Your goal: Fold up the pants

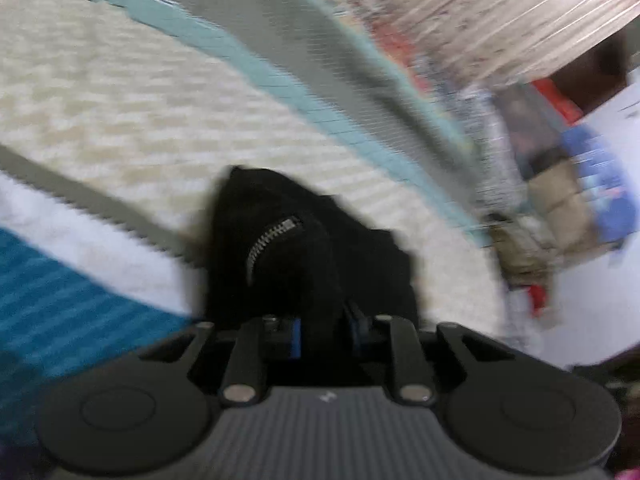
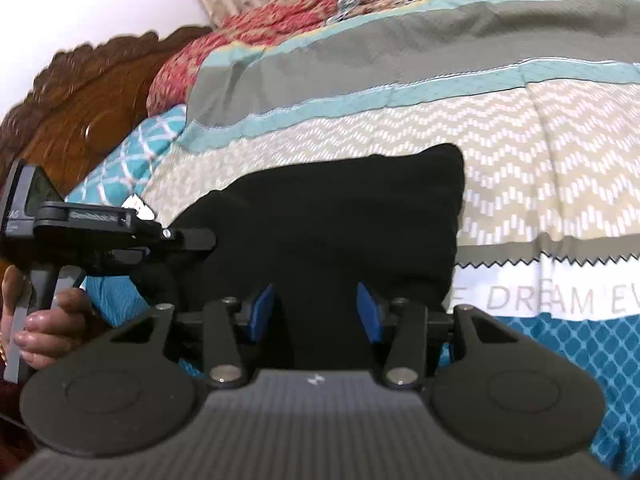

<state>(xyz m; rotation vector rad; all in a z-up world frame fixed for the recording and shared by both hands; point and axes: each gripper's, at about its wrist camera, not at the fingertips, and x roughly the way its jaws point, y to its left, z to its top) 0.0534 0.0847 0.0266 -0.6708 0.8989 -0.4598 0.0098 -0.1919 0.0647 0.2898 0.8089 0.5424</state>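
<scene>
Since the bed takes up most of both views, it's where things start: a patterned bedspread is spread over it, and the black pants are laid on the chevron stripe, already gathered into a fairly compact dark block with one squared corner showing. So some folding looks to be done, though how many folds are left can't be judged, the fabric being too dark to read. In the blurred left wrist view, the pants are bunched up with a zipper visible, and the left tool is pinched shut on that fabric. The right tool is held low over the near edge, jaws spread wide, nothing gripped. The left hand is seen wrapped around its handle.
</scene>
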